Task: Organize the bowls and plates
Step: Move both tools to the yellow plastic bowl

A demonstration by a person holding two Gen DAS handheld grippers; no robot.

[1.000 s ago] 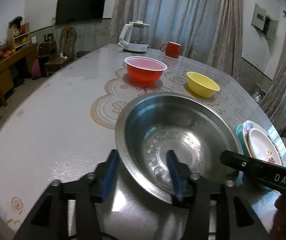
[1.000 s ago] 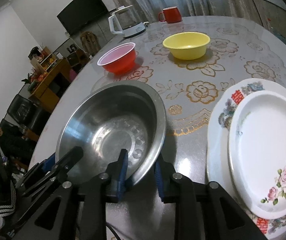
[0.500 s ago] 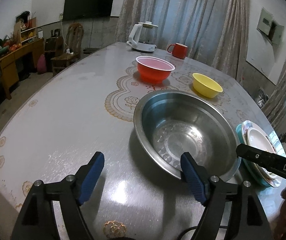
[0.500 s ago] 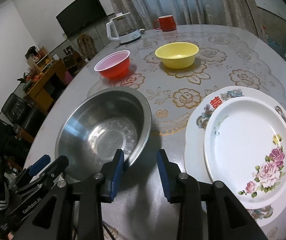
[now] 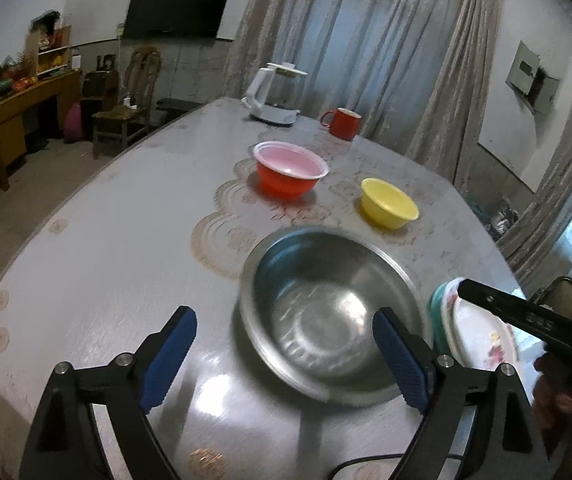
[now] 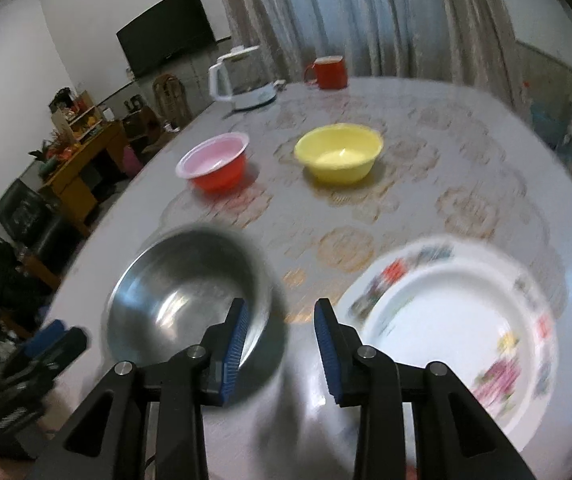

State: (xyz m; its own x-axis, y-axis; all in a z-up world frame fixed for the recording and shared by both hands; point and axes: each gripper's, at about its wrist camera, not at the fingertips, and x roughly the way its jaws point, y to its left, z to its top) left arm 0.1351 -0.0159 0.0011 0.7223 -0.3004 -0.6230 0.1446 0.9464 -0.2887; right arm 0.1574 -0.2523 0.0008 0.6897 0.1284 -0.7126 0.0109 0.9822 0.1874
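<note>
A steel bowl (image 5: 326, 312) (image 6: 189, 292) rests on the table. My left gripper (image 5: 286, 356) hangs just above its near side. Its jaws are opening wide, and the blue pads touch nothing. The bowl's near rim shows between them. My right gripper (image 6: 281, 348) is open over bare table between the steel bowl and a stack of floral plates (image 6: 446, 320) (image 5: 482, 340). Farther back stand a red bowl (image 5: 290, 172) (image 6: 215, 164) and a yellow bowl (image 5: 388, 202) (image 6: 340, 152), apart from each other.
A white kettle (image 5: 275, 96) and a red mug (image 5: 344, 122) stand at the table's far end before the curtains. Wooden chairs and a side cabinet (image 5: 25, 100) line the room to the left. The table's near edge curves just below the grippers.
Both grippers let go of the steel bowl's rim and drew back and up. The left jaws spread wide. The right jaws parted a little. The bowl stays on the table.
</note>
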